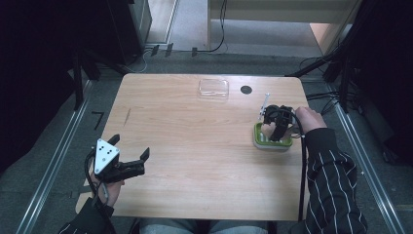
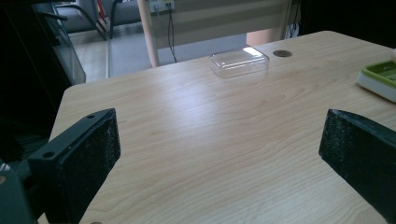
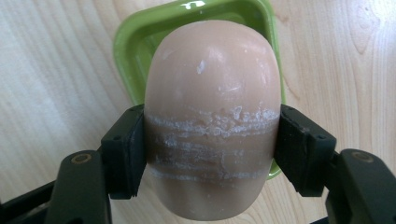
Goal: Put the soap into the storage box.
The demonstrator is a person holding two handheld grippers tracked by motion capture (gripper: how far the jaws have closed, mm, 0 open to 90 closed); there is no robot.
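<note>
A beige oval bar of soap [image 3: 212, 93], streaked with white scuffs, sits clamped between the black pads of my right gripper [image 3: 212, 144]. Behind the soap lies a green soap dish [image 3: 135, 42]. In the high view the right gripper [image 1: 273, 127] points down into that green-and-white dish [image 1: 272, 143] at the table's right side; I cannot tell whether the soap touches the dish. My left gripper [image 1: 131, 147] rests at the near left of the table, jaws wide apart with nothing between them [image 2: 219, 149]. The dish's corner [image 2: 380, 79] lies far to its right.
A clear plastic lid or box [image 1: 213, 88] [image 2: 239, 61] lies near the far edge of the wooden table [image 1: 195, 146]. A dark round cable hole [image 1: 246, 89] [image 2: 282, 53] is beside it. Cables and dark stands surround the table on the floor.
</note>
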